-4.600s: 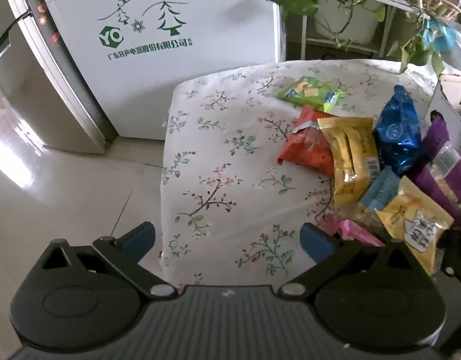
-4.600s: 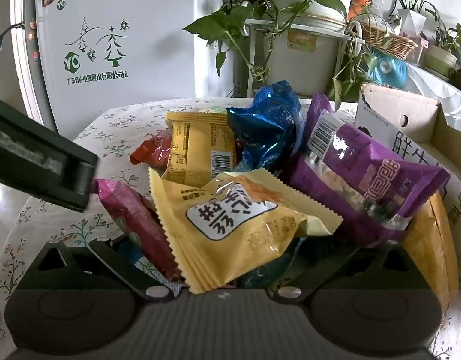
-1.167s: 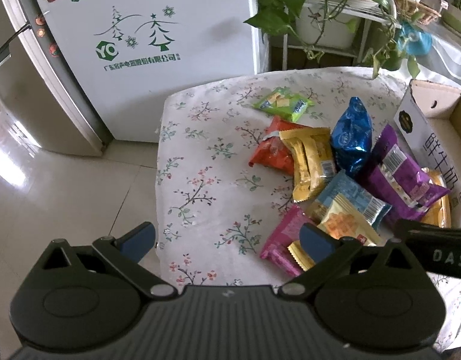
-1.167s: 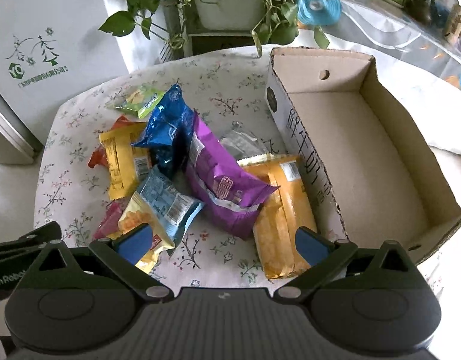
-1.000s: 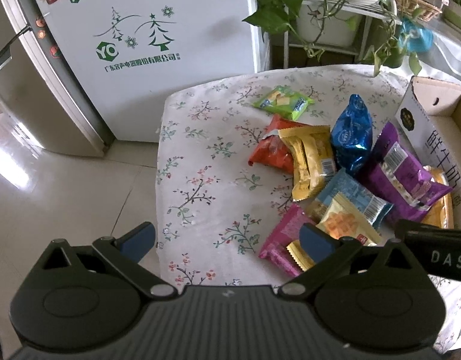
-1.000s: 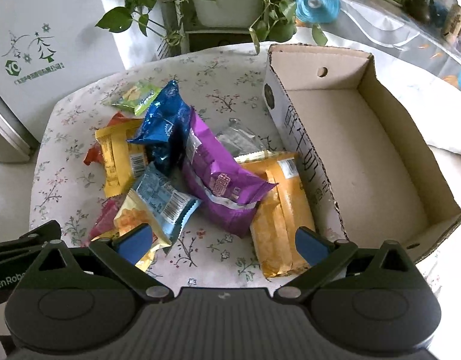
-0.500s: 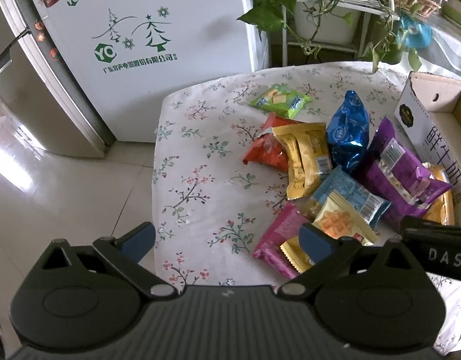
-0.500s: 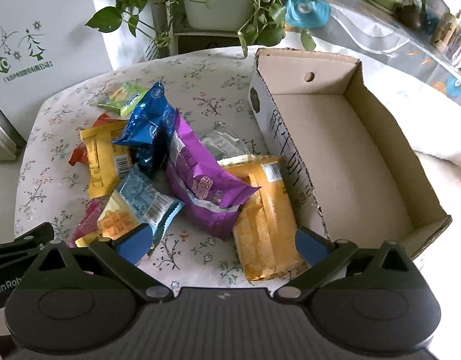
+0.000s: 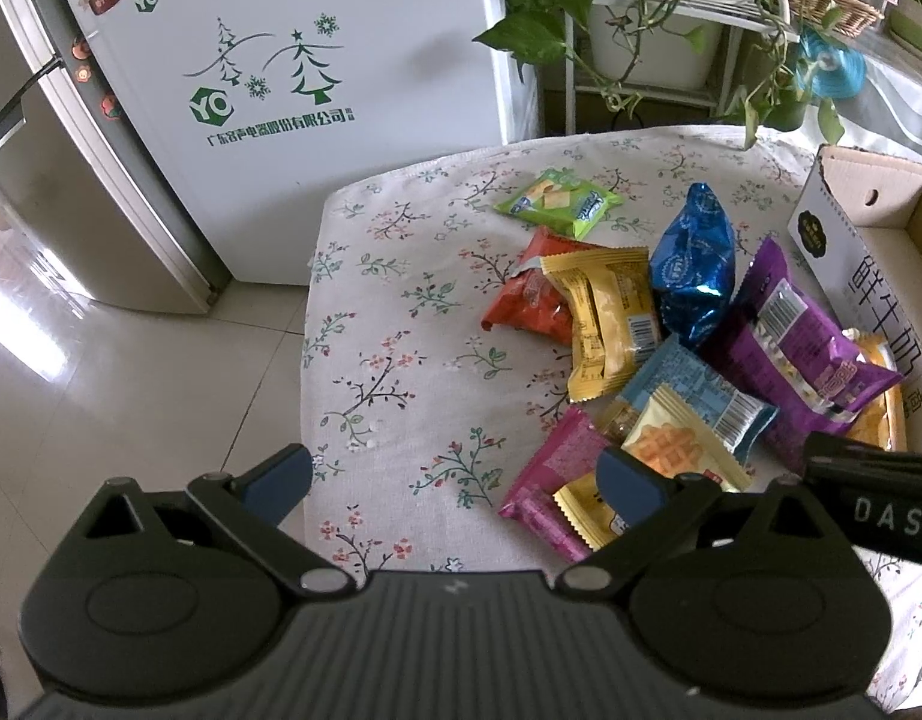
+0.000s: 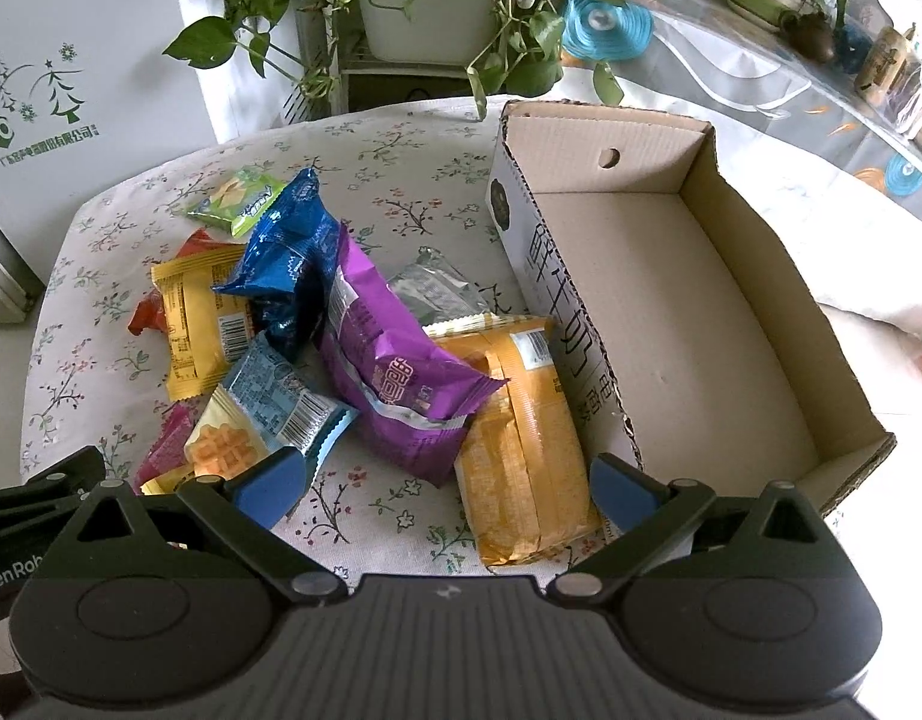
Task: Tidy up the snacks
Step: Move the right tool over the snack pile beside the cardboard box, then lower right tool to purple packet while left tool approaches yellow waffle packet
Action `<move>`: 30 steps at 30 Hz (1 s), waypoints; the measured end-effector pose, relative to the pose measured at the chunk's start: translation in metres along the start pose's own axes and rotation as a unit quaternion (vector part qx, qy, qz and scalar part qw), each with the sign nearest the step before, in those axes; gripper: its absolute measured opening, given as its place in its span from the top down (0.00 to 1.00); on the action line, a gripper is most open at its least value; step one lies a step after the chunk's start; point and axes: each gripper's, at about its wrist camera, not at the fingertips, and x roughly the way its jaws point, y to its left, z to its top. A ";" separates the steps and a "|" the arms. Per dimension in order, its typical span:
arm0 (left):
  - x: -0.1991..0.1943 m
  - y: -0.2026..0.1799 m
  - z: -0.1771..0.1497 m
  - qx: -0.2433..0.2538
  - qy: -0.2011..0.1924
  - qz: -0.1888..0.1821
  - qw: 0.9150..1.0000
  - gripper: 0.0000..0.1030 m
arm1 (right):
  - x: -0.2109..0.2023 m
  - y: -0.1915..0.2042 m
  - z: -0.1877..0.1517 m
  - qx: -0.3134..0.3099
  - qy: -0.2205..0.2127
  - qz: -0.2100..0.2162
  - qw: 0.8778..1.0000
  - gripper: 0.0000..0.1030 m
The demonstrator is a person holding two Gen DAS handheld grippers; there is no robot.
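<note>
Several snack packets lie in a loose heap on the floral tablecloth: a green one, a blue foil bag, a purple bag, a large orange pack, a yellow one and a pink one. An empty cardboard box stands right of the heap. My left gripper hovers open above the table's near edge. My right gripper is open above the orange pack, holding nothing.
A white fridge stands behind the table, with a plant stand and trailing leaves beside it. Tiled floor lies to the left. A glass-topped surface with small items is at the far right.
Both grippers have risen and pulled back from the pile, so more of the table and the box shows. The right gripper let go of the yellow packet it was pressed against earlier.
</note>
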 end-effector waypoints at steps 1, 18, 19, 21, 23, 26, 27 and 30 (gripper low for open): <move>0.000 0.000 0.000 0.000 0.000 0.000 1.000 0.03 | 0.000 0.000 0.000 0.000 0.000 0.000 1.000 0.00; 0.000 0.001 -0.002 -0.001 0.000 -0.005 1.000 0.04 | 0.001 0.000 -0.001 -0.006 -0.001 0.003 1.000 0.00; 0.001 0.001 -0.002 -0.002 0.000 -0.008 1.000 0.04 | 0.001 -0.001 -0.001 -0.007 -0.001 0.005 1.000 0.00; 0.000 0.001 -0.003 -0.002 -0.001 -0.011 1.000 0.04 | 0.001 -0.002 -0.001 -0.007 -0.002 0.009 1.000 0.00; 0.000 0.000 -0.004 0.001 -0.003 -0.014 1.000 0.04 | 0.001 -0.004 -0.002 -0.008 -0.002 0.013 1.000 0.00; 0.000 -0.001 -0.005 0.002 -0.005 -0.023 1.000 0.03 | 0.002 -0.007 -0.001 -0.008 0.000 0.020 1.000 0.00; 0.001 0.000 -0.004 -0.001 -0.003 -0.034 0.999 0.03 | 0.001 -0.009 0.000 -0.006 0.002 0.027 1.000 0.00; 0.007 0.005 -0.004 -0.018 0.012 -0.054 0.998 0.02 | -0.002 -0.024 0.005 0.028 0.006 0.079 0.996 0.00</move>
